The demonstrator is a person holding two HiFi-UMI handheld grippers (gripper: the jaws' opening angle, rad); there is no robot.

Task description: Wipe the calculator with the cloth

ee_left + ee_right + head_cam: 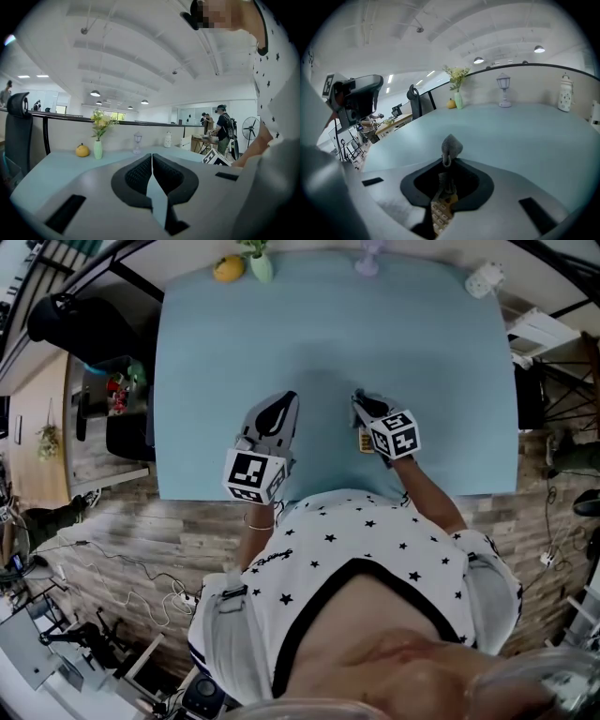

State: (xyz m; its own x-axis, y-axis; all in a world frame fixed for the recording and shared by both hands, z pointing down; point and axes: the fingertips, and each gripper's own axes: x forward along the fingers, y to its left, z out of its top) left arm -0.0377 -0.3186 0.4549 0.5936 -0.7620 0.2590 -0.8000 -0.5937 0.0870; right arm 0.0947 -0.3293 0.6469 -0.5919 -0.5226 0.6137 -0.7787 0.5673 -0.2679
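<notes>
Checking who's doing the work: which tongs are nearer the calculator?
Right. The right tongs are right at the calculator, pinching the cloth; the left tongs are apart, to its left.

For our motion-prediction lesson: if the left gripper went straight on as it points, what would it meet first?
Nothing nearby: the left gripper faces open blue table. First in line is probably the small lamp at the far edge, though it might pass beside it.
</notes>
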